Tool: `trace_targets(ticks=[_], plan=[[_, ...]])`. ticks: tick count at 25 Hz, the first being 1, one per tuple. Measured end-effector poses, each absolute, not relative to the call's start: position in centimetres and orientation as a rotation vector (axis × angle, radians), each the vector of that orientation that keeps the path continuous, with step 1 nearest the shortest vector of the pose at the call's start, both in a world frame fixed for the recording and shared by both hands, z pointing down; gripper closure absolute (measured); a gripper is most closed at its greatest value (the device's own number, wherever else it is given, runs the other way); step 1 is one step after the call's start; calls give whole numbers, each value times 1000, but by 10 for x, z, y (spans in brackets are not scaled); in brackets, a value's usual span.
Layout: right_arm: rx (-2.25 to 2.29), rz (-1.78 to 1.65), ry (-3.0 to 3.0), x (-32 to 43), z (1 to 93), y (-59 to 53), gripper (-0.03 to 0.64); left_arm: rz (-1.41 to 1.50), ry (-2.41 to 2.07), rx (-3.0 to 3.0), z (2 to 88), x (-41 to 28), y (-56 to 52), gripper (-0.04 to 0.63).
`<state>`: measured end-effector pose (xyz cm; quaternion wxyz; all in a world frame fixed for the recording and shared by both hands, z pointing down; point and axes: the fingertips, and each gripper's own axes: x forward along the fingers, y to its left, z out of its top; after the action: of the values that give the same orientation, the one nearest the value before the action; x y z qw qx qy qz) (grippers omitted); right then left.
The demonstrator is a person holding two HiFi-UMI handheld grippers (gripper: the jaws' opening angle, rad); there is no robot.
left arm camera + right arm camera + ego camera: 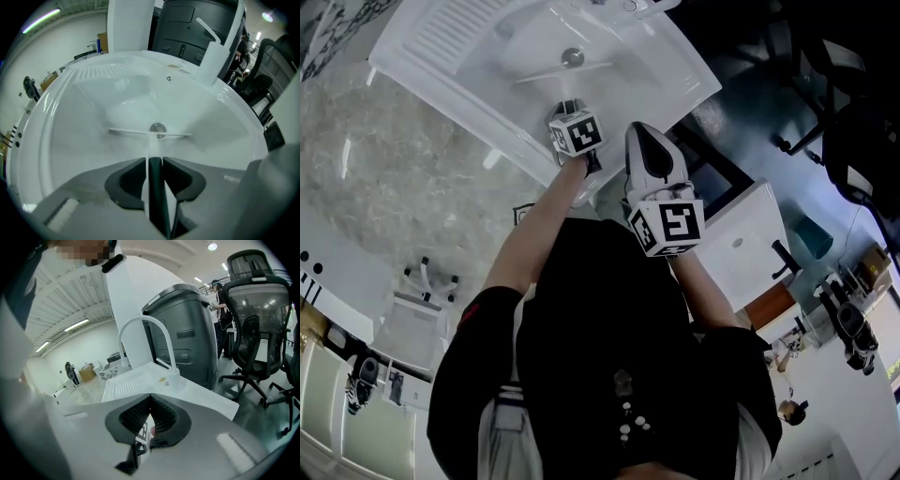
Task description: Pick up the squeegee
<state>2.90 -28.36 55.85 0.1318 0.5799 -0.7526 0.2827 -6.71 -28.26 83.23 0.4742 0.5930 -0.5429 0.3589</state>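
The squeegee [149, 133] lies in the white sink [70, 122], its thin white blade [562, 71] crosswise beside the drain [158, 127] and its handle running back toward me. My left gripper [152, 161] points steeply down into the basin, and its dark pads are closed against the handle's dark end. In the head view the left gripper [569, 105] sits at the sink's near rim. My right gripper [641, 131] hovers just to the right, above the sink's edge. The right gripper [150, 397] has its ribbed pads meeting at the tip, with nothing between them.
A curved white faucet [140, 329] rises at the sink's far side, with a drainboard [455, 33] beside the basin. Behind stand a large grey machine [187, 333] and black office chairs [255, 315]. A marble-like floor [384, 187] spreads left of the sink.
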Motion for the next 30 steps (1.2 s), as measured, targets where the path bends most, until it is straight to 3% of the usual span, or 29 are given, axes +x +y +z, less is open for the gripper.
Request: trace_targets(ticks=[3, 30], plan=[[1692, 820, -2182, 31, 558, -284, 615, 894, -1323, 1444, 833, -68, -282, 488], [1667, 735, -2276, 30, 535, -251, 614, 747, -1419, 1717, 739, -72, -285, 489]])
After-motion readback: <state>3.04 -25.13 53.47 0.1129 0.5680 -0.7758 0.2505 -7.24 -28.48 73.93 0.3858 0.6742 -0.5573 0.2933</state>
